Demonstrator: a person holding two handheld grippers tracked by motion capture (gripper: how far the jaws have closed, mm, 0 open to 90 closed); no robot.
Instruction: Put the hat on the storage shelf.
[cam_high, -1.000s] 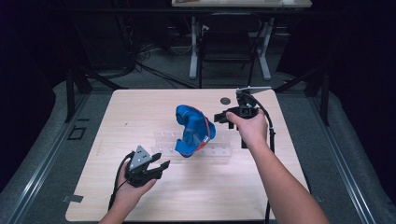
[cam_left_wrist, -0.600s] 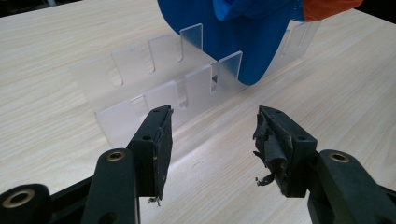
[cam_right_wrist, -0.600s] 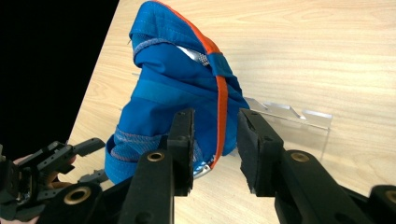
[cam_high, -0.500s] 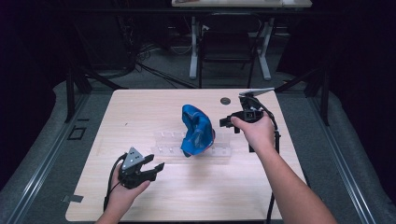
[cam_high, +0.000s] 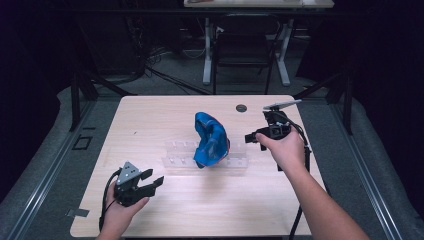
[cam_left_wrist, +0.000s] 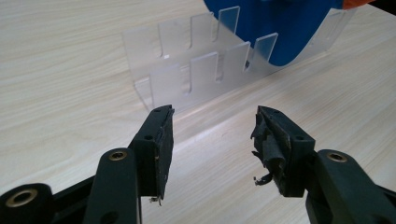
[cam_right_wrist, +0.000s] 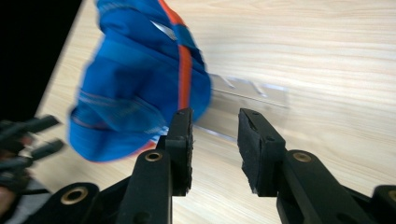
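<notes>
My left gripper (cam_high: 150, 181) sits low on the table (cam_high: 150, 120), jaws wide, holding nothing. My right gripper (cam_high: 252, 138) is beside the blue bowl (cam_high: 210, 140), jaws partly apart (empty too). The bowl stands in the clear rack (cam_high: 175, 161).

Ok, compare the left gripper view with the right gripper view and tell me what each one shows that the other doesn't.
Left gripper view alone: the clear slotted rack seen close, its upright dividers distinct, and a torn pad on one of the left gripper's open jaws.

Right gripper view alone: the orange stripe on the blue cap, the table's dark edge, the right gripper with its jaws open, and the other gripper blurred far off at the left.

Both: the blue cap sitting in the rack on the pale wooden table.
</notes>
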